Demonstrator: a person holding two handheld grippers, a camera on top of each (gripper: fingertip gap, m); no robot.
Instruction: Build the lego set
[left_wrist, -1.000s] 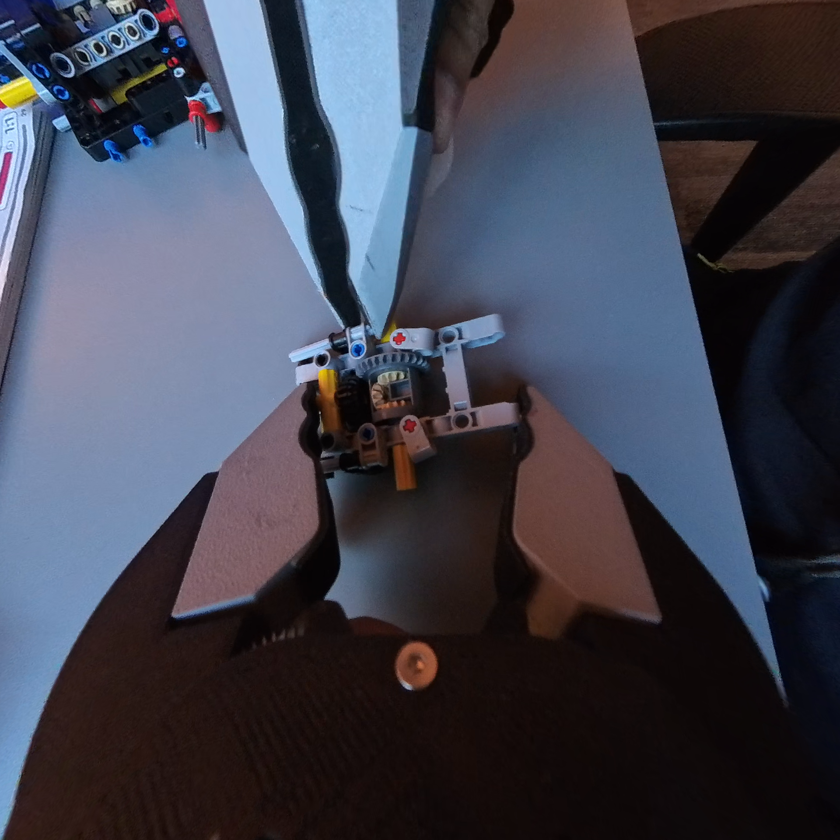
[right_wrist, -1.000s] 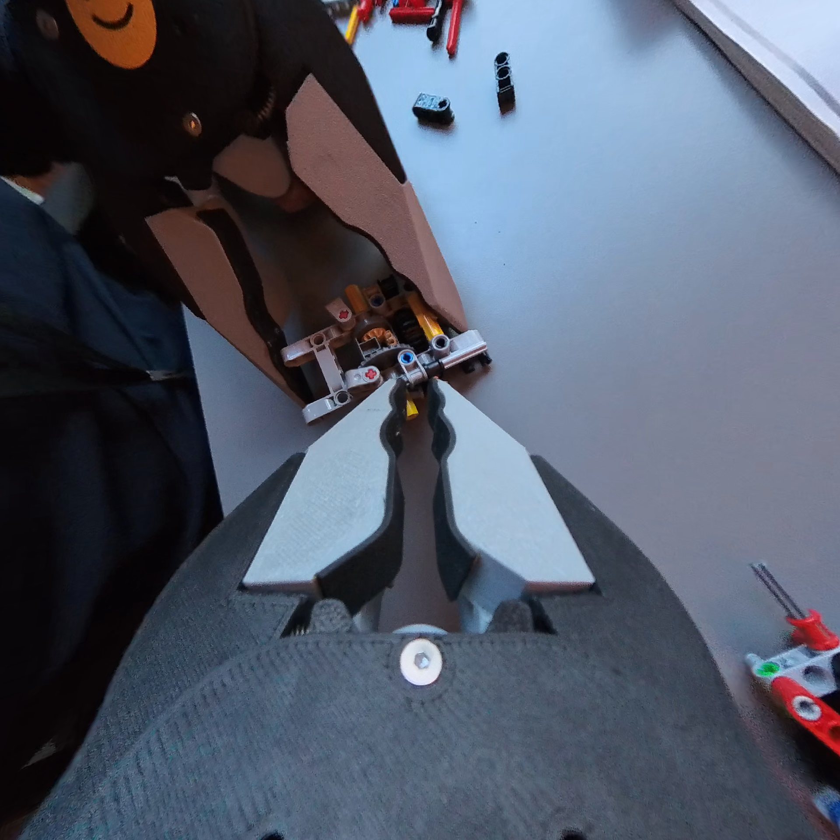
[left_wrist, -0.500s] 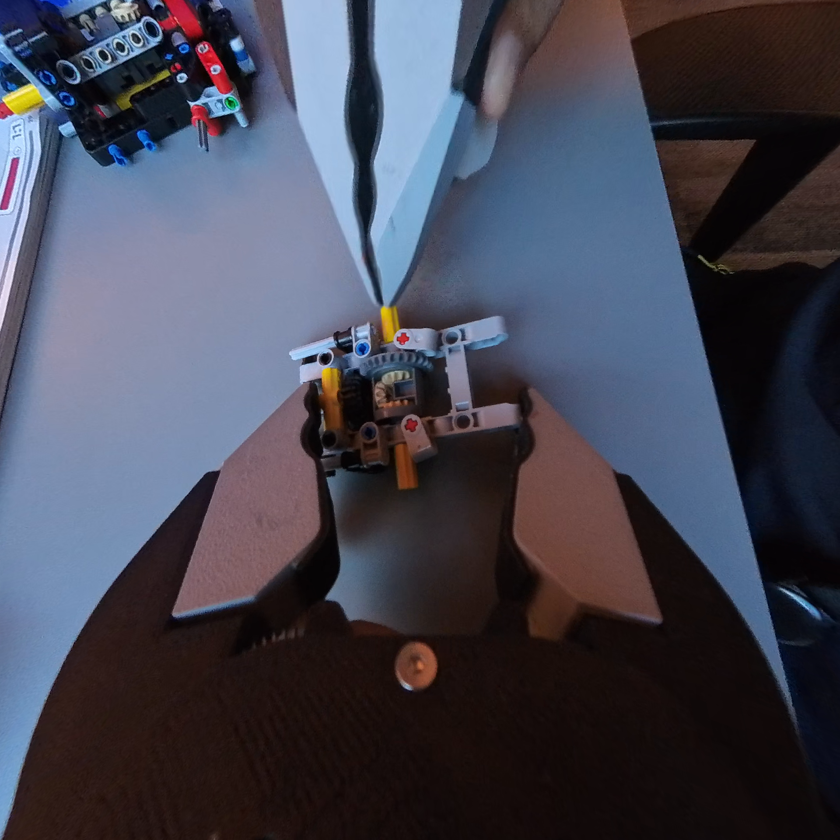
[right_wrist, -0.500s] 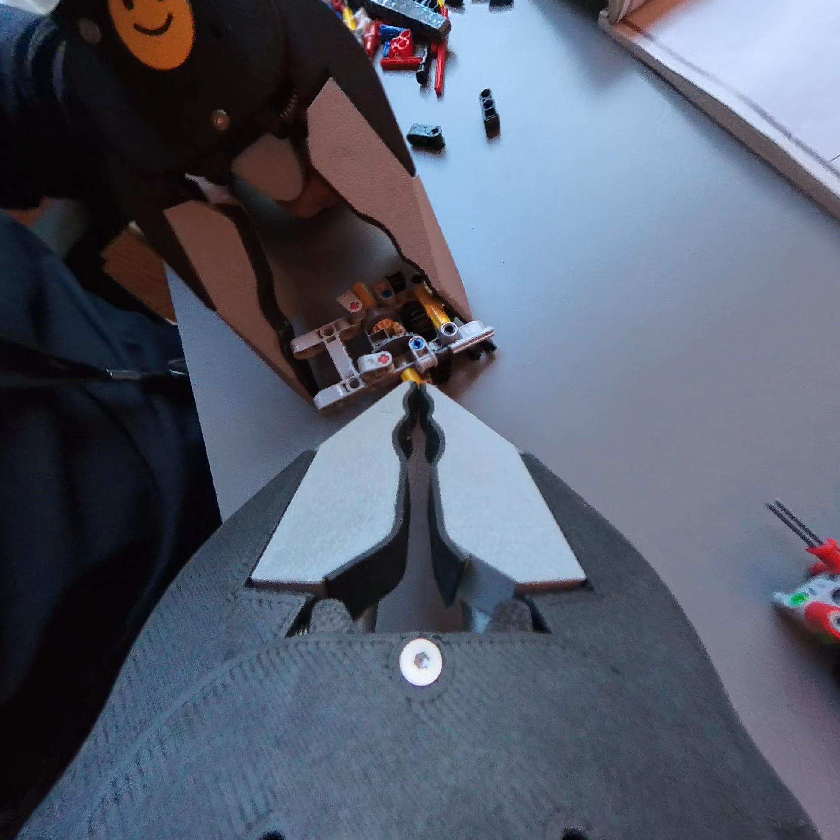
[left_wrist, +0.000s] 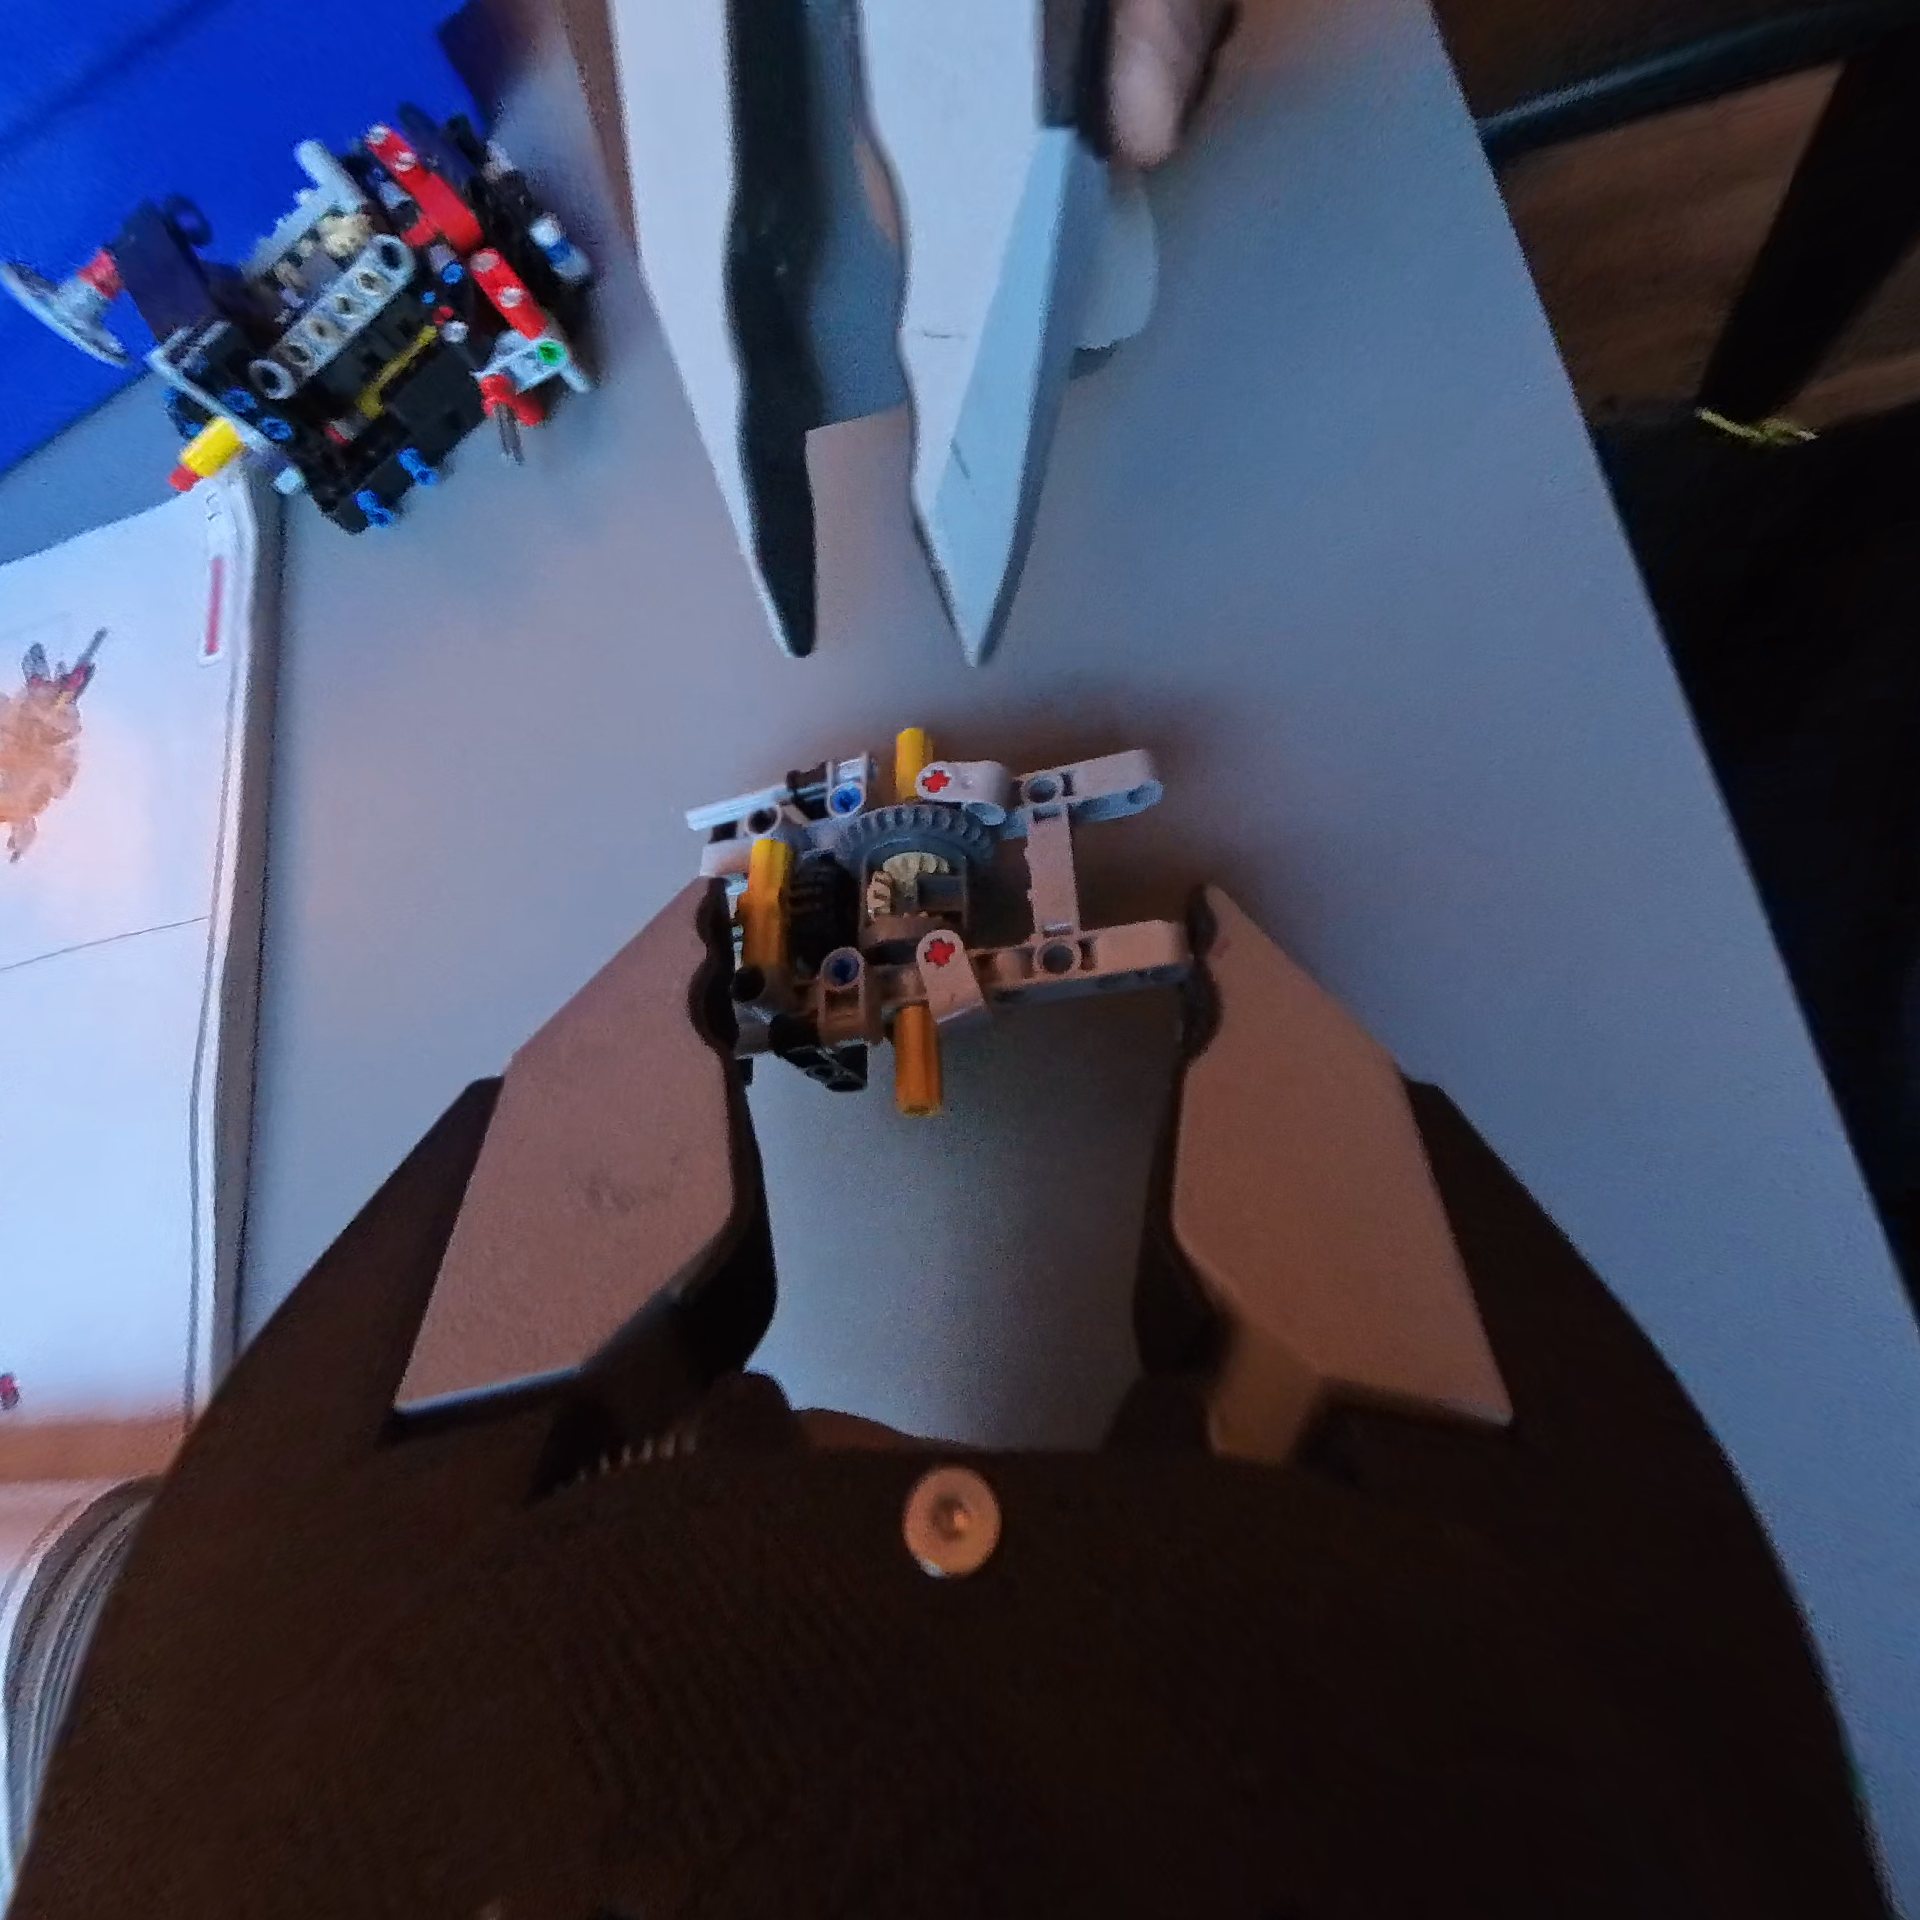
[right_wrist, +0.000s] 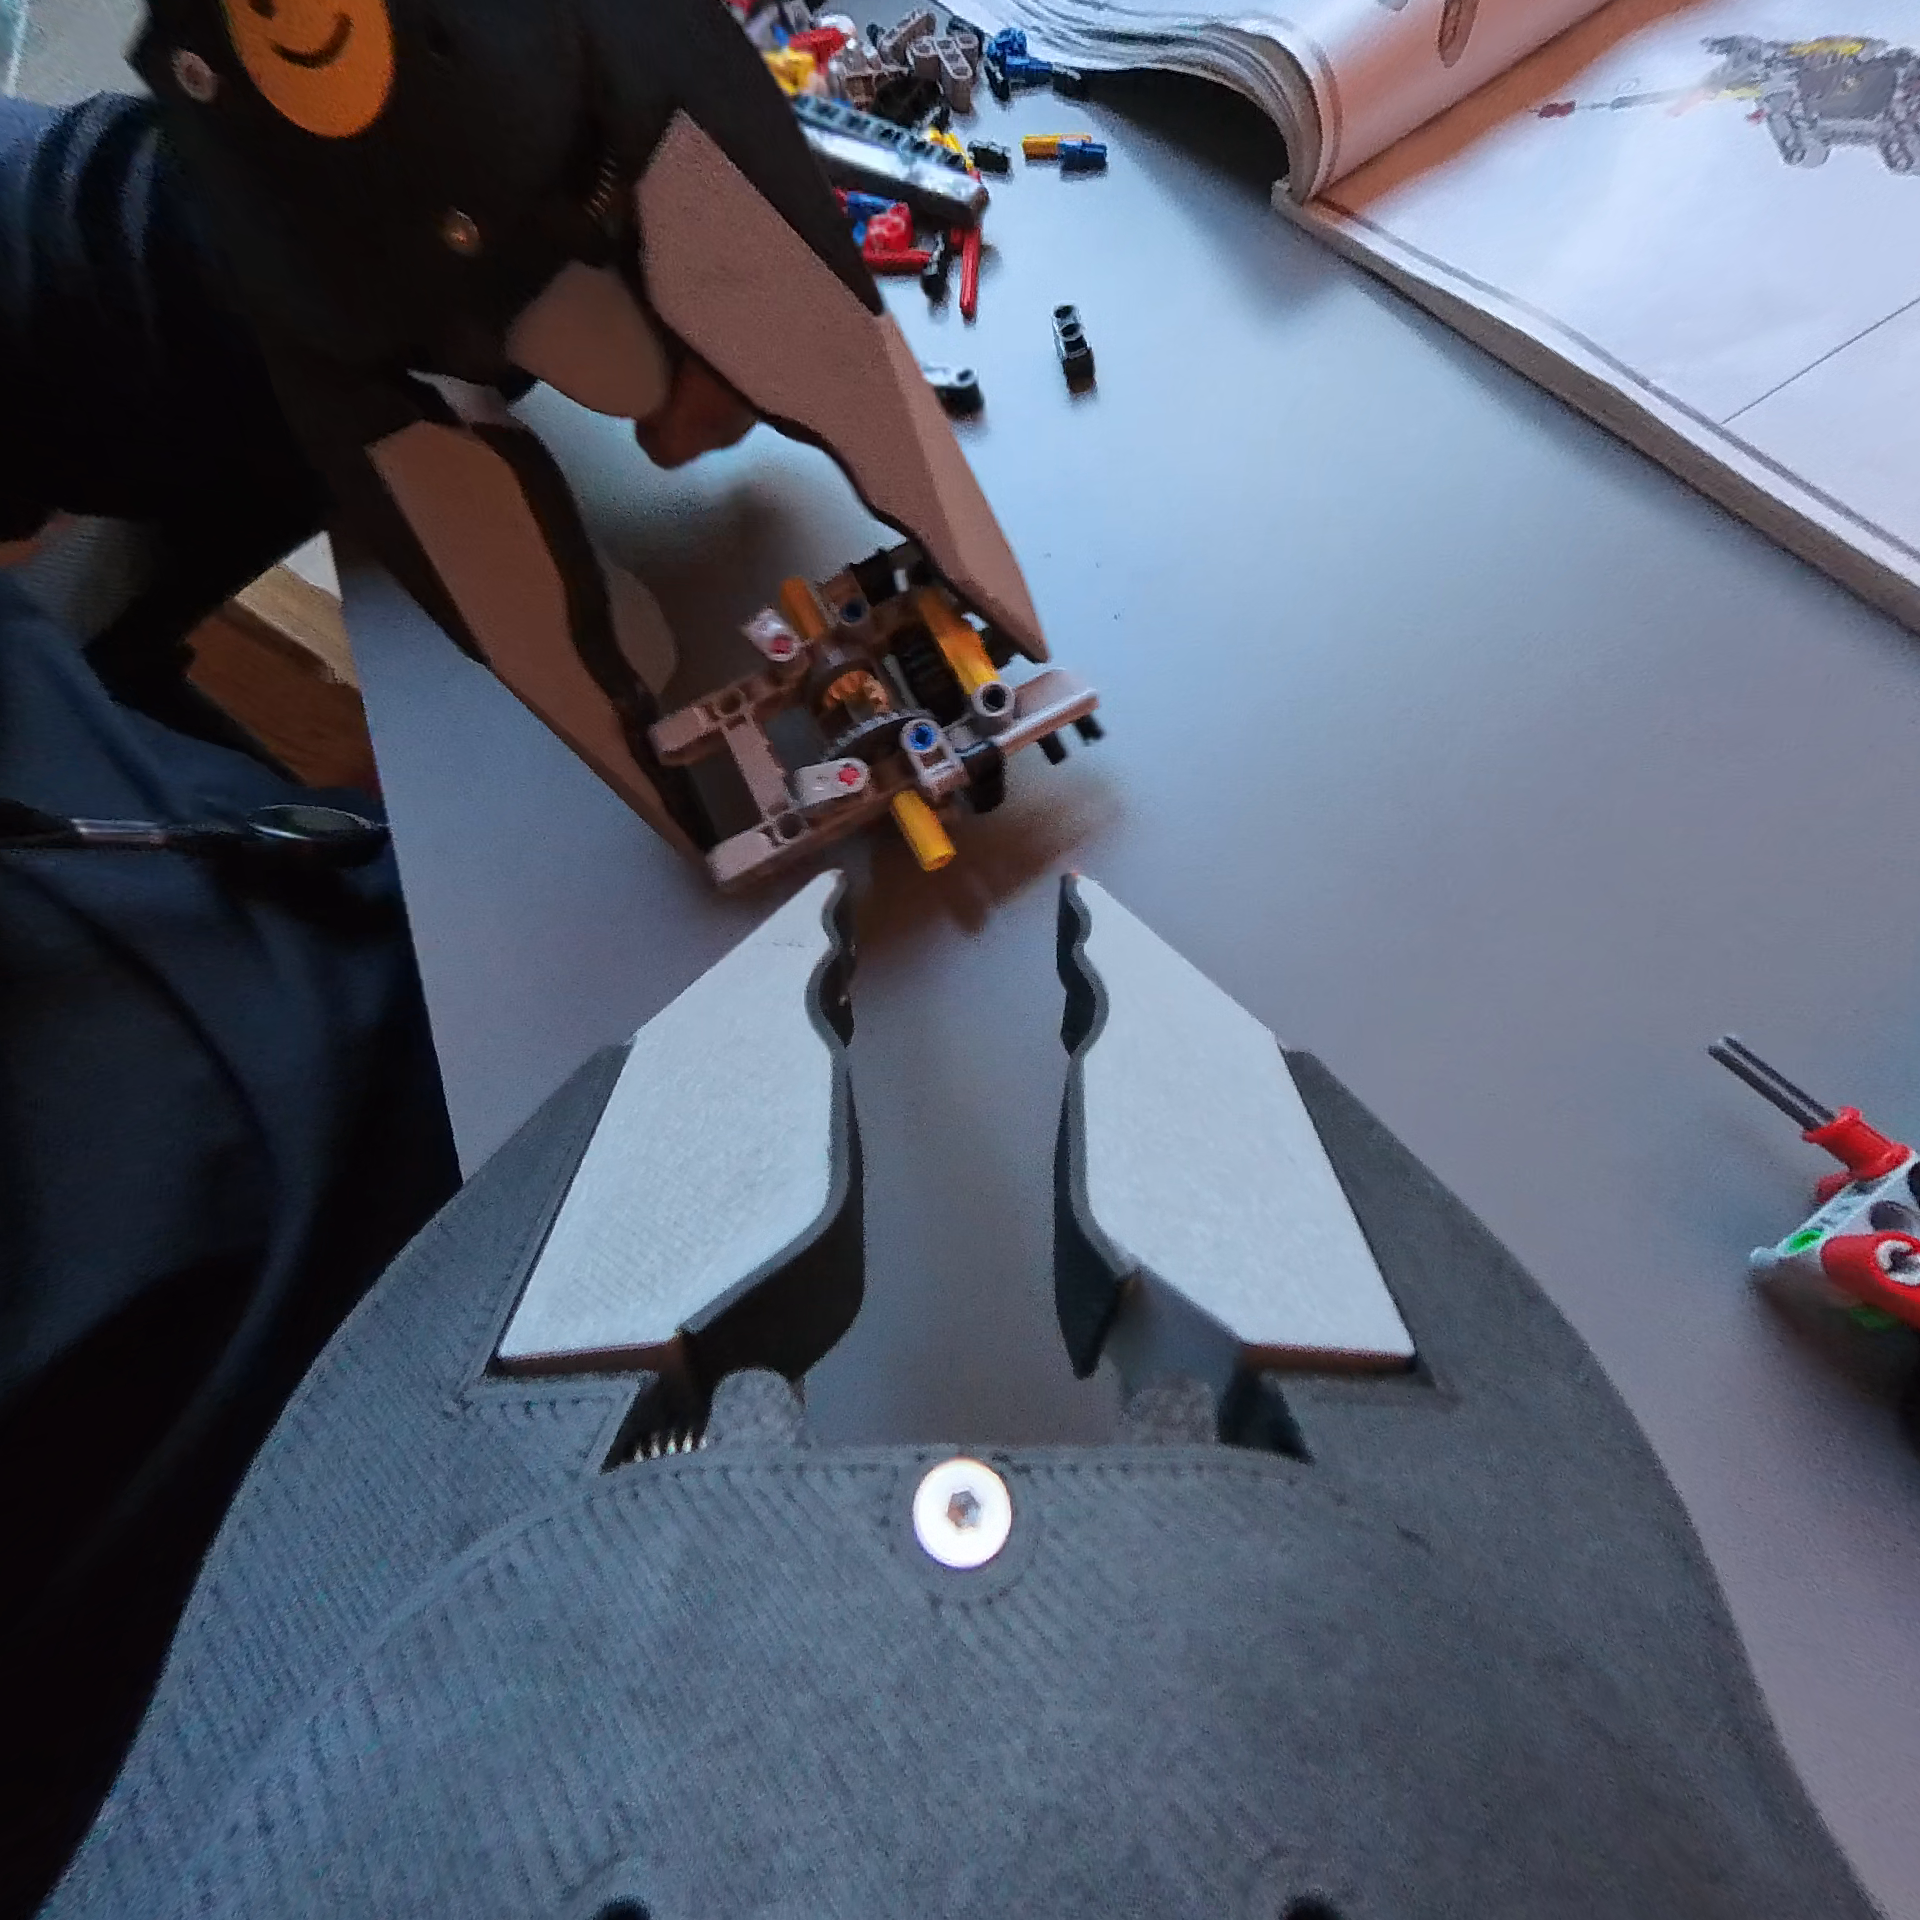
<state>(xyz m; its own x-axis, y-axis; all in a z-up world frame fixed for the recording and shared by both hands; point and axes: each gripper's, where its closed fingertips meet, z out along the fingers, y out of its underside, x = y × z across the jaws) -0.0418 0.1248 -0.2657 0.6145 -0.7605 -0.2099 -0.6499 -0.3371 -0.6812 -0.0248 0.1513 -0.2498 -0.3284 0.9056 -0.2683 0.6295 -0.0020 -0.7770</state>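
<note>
Between the fingers of the left gripper (left_wrist: 951, 971) in the left wrist view sits a small grey gear assembly (left_wrist: 914, 894) on the grey table (left_wrist: 468, 831); the jaws stand wide, and both dark pads lie against the assembly's two ends, so it looks clamped across its width; a yellow axle (left_wrist: 912, 764) sticks out of its far side, and another pokes toward the camera; the right gripper (left_wrist: 883, 649) hangs just beyond that far axle, fingers parted with bare table between them, touching nothing; a larger black, red and grey model (left_wrist: 353, 343) lies well apart at the far left, beside an open booklet (left_wrist: 104, 831).

From the right wrist view, the right gripper (right_wrist: 951, 894) is partly open and holds nothing; the yellow axle (right_wrist: 920, 831) ends just ahead of its fingertips, slightly to the left of the gap's middle; to work here well, I judge that the left grip should keep the assembly flat and steady, and any approach by the right should line up along the axle rather than across it; loose pieces (right_wrist: 914, 156) lie farther off, and a red and grey part (right_wrist: 1860, 1236) sits at the right edge.
</note>
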